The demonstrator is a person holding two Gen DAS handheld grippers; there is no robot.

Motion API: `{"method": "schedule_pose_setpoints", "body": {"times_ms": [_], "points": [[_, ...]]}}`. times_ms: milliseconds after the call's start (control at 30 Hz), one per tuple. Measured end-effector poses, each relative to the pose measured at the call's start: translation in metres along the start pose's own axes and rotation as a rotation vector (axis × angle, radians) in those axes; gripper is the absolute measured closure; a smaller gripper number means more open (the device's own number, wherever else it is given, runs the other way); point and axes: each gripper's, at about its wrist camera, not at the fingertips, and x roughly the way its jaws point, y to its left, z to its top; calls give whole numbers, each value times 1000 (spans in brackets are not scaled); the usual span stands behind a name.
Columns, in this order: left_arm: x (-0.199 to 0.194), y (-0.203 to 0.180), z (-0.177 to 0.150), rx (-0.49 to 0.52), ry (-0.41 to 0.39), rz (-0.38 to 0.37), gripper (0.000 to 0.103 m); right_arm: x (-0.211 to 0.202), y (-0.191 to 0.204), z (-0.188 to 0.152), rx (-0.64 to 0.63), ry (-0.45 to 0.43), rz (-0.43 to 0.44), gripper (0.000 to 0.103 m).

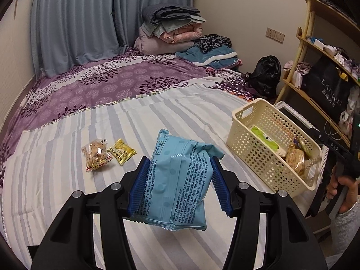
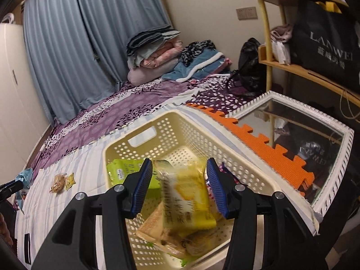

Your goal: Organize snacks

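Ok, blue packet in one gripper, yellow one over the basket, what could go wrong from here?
The left fingers pinch the puffy blue packet across its middle; it may slip or get crushed. The yellow packet looks loose between the right fingers, over a pile in the basket, and could slide off. The basket sits by the bed's edge next to a mirror; a nudge could tip it.

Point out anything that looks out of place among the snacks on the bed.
Two small snack packets, one clear and one yellow, lie loose on the striped sheet, apart from the cream basket that holds the other snacks. Nothing looks spilled or torn.
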Motion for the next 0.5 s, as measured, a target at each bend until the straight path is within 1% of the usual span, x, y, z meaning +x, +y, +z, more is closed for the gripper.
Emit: {"method": "schedule_pose_setpoints", "body": {"times_ms": [233, 500], "points": [[11, -44, 17, 69, 9, -57, 47, -8, -18, -6, 30, -16, 1, 52], [24, -116, 37, 186, -2, -161, 47, -25, -41, -5, 70, -56, -13, 52]]}}
